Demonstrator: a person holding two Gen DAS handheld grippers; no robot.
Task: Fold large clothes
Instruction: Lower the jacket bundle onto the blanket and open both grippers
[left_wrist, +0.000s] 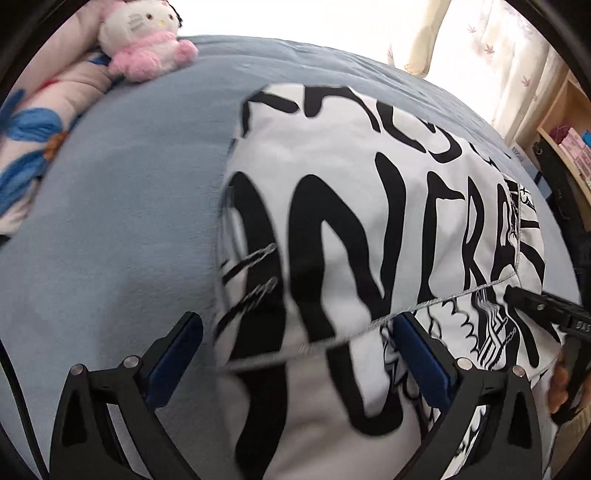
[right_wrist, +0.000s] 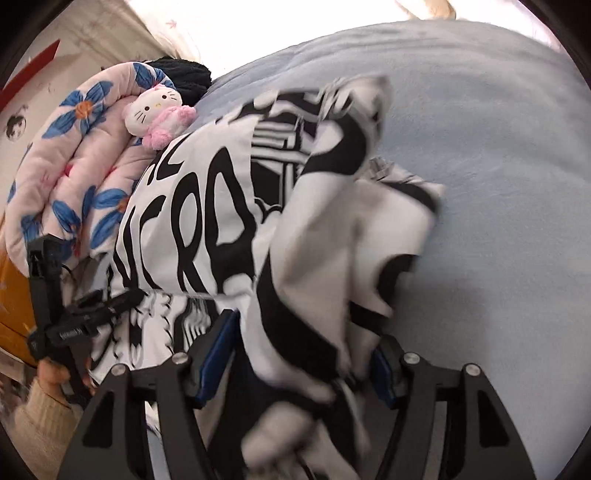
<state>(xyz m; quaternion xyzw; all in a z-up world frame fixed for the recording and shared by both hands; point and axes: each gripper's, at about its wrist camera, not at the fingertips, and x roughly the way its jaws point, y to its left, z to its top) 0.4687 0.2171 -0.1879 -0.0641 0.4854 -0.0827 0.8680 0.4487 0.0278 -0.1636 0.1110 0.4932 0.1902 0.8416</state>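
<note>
A large white garment with bold black lettering (left_wrist: 332, 184) lies partly folded on the light blue bed sheet (left_wrist: 129, 184). Its stitched hem runs between the fingers of my left gripper (left_wrist: 299, 339), which stands wide open just above the cloth and holds nothing. In the right wrist view the same garment (right_wrist: 207, 206) is bunched and blurred. A loose fold hangs between the blue pads of my right gripper (right_wrist: 301, 354), whose jaws stand apart and open. One black finger (left_wrist: 532, 304) of the right gripper shows at the left view's right edge.
A pink and white plush cat (left_wrist: 144, 40) sits on a rolled flowered quilt (left_wrist: 29, 140) at the head of the bed. A wooden shelf (left_wrist: 569, 122) and a pale curtain (left_wrist: 498, 55) stand beyond the bed. A hand in a cream sleeve (right_wrist: 51, 373) holds the left tool.
</note>
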